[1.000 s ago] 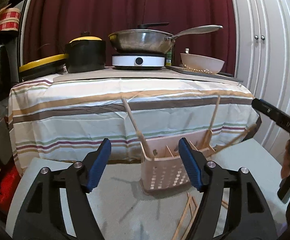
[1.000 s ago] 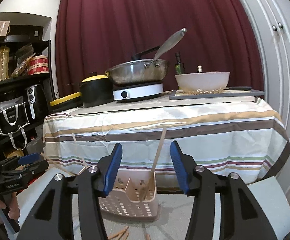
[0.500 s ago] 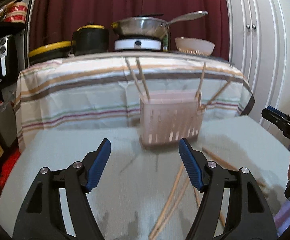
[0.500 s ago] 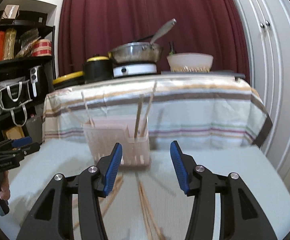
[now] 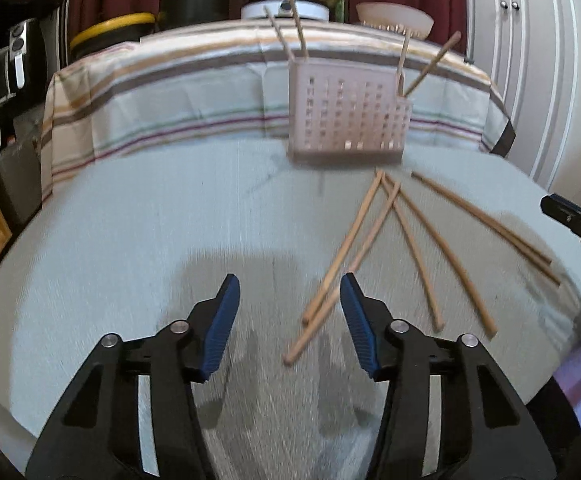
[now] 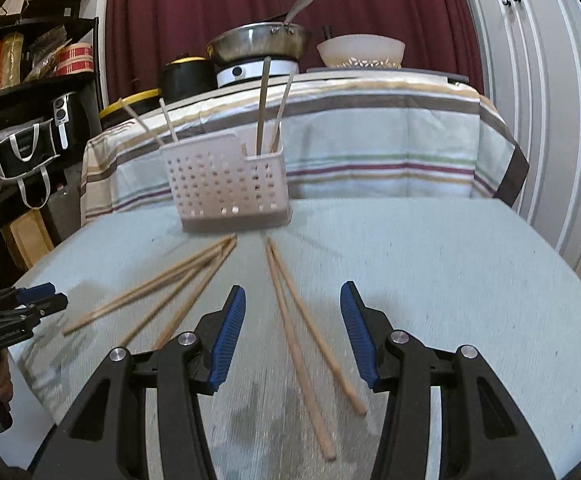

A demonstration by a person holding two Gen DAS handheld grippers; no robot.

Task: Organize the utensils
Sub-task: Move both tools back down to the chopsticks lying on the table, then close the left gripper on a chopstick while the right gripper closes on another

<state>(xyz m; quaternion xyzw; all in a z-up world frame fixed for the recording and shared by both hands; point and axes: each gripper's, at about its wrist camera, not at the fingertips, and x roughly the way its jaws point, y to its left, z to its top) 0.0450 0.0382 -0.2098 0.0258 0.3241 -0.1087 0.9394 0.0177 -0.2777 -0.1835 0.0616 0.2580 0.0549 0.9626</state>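
Note:
A pink perforated utensil caddy (image 5: 346, 116) stands at the far edge of the grey table (image 5: 130, 220), with several wooden chopsticks upright in it; it also shows in the right wrist view (image 6: 226, 184). Several loose wooden chopsticks (image 5: 370, 240) lie on the table in front of it. My left gripper (image 5: 288, 322) is open and empty, low over the table, near the ends of two chopsticks. My right gripper (image 6: 292, 330) is open and empty, straddling a pair of chopsticks (image 6: 294, 320). More chopsticks (image 6: 170, 284) lie to its left.
Behind the grey table stands a striped-cloth table (image 6: 370, 140) with a pan (image 6: 258, 42), a black pot (image 6: 188, 76) and a white bowl (image 6: 360, 50). A dark shelf (image 6: 18, 120) is on the left, white cabinet doors (image 6: 550, 80) on the right.
Both grippers have tilted downward and drawn back toward the near side of the table; the loose chopsticks have come into full view between and beside the jaws. Both stay open.

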